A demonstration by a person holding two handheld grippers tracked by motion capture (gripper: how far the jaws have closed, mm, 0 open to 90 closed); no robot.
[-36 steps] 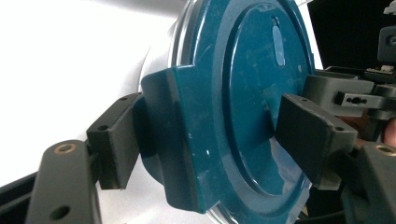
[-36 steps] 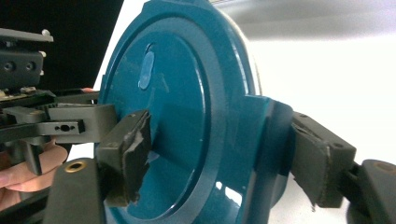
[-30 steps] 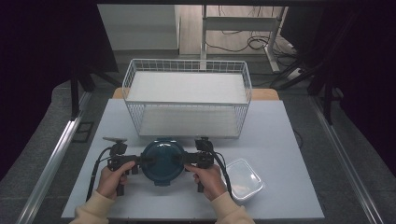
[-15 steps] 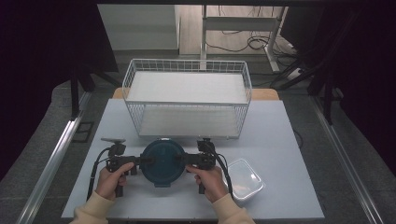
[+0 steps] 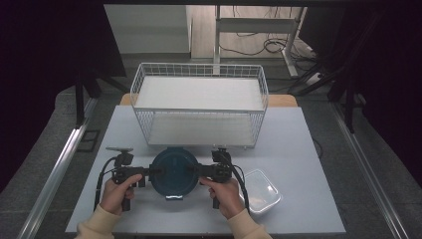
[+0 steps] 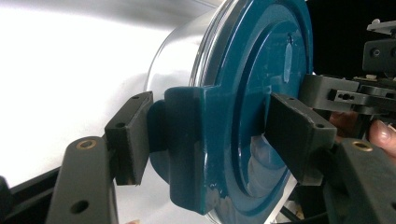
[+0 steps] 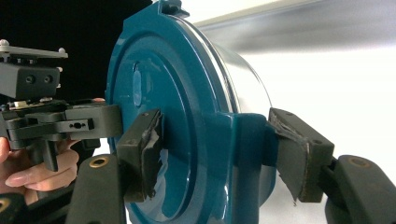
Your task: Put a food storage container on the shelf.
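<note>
A round clear container (image 5: 174, 172) with a teal lid (image 6: 261, 79) sits between my two grippers near the table's front edge, lid facing up. My left gripper (image 5: 149, 171) is shut on the lid's left latch tab (image 6: 187, 140), one pad on each side of it. From the opposite side my right gripper (image 5: 195, 171) is shut on the right latch tab (image 7: 243, 140). In the left gripper view the gripper (image 6: 212, 135) has the clear wall (image 6: 180, 60) behind its jaws. In the right gripper view the gripper (image 7: 219, 151) faces the left gripper (image 7: 46, 121) across the lid (image 7: 159, 93).
A white wire basket (image 5: 199, 107) stands just behind the container, across the middle of the grey table (image 5: 298, 149). A small clear rectangular tub (image 5: 260, 190) lies to the right of my right hand (image 5: 226, 196). A metal rail (image 5: 59, 169) runs along the table's left side.
The container has shifted slightly right and its lid now faces the camera more squarely. Both grippers stay clamped on its tabs.
</note>
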